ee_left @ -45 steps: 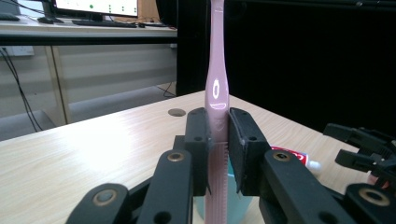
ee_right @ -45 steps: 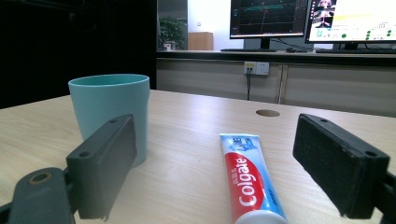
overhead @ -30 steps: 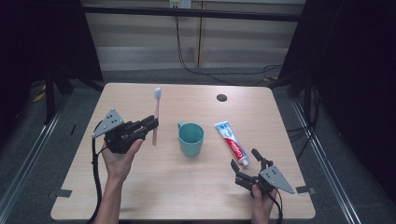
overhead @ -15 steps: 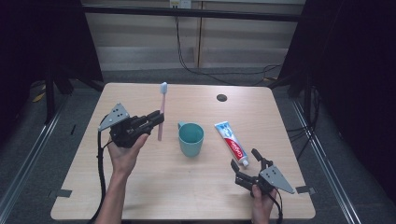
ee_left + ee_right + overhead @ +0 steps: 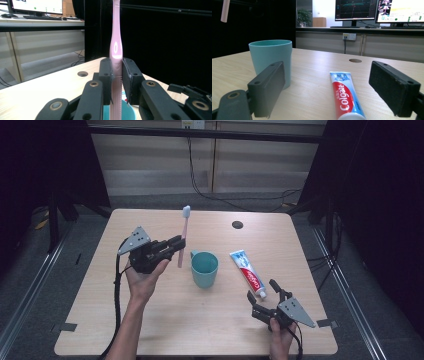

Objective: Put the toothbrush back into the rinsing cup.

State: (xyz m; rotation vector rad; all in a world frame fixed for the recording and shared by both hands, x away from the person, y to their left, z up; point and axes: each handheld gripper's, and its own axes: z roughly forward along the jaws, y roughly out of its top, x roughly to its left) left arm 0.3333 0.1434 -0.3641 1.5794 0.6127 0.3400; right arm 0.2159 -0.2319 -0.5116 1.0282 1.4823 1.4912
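The pink toothbrush (image 5: 183, 236) stands upright above the table, pinched tight in the left gripper (image 5: 175, 245), bristles up, at about ten o'clock from the teal cup (image 5: 204, 268). At three o'clock of the cup lies the toothpaste tube (image 5: 247, 271); the right gripper (image 5: 264, 294) rests at its cap end, jaws spread wide, holding nothing

One toothbrush (image 5: 183, 232); one cup (image 5: 204, 268); one toothpaste tube (image 5: 247, 272).
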